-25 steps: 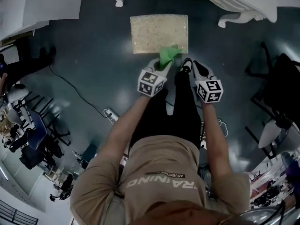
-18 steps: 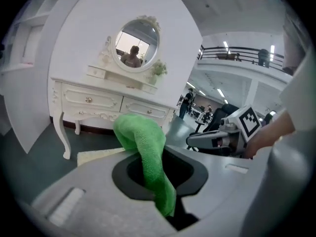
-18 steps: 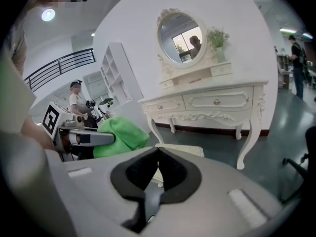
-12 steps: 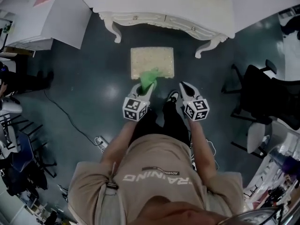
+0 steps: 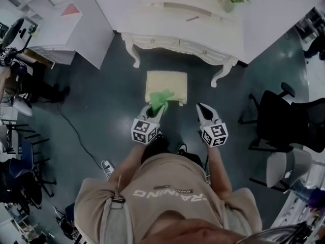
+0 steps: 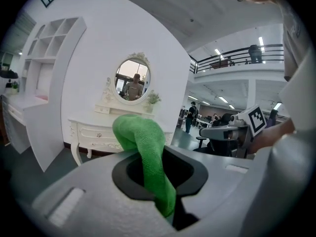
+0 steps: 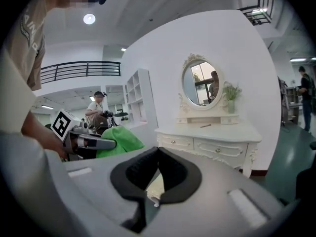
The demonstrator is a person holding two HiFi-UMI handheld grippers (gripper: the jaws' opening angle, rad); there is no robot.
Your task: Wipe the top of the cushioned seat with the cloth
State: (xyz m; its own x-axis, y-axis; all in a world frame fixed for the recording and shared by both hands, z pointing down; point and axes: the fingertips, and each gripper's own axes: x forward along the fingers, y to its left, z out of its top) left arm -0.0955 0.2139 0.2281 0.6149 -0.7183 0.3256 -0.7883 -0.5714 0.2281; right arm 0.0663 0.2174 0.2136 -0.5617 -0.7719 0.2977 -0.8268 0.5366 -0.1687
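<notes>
Holding: the left gripper (image 5: 154,109) has its jaws closed on a green cloth (image 5: 161,98); in the left gripper view the cloth (image 6: 143,152) rises from between the dark pads (image 6: 190,174) and folds over above them.
Cloth position: in the head view it lies over the near edge of the cushioned seat (image 5: 172,81); whether it touches the cushion cannot be told.
Right gripper (image 5: 203,111): its jaws are drawn together with nothing between them. It hangs beside the seat's near right corner, apart from the cloth.
Cushioned seat: cream, rectangular, standing on the dark floor (image 5: 101,111) just in front of the white dressing table (image 5: 177,42).
Dressing table: curved legs and drawers, with an oval mirror (image 6: 132,79) and a small potted plant (image 7: 230,92) on top.
Person: stands behind the seat, a gripper in each hand, arms stretched forward.
Surroundings: a black office chair (image 5: 284,117) stands well to the right.
</notes>
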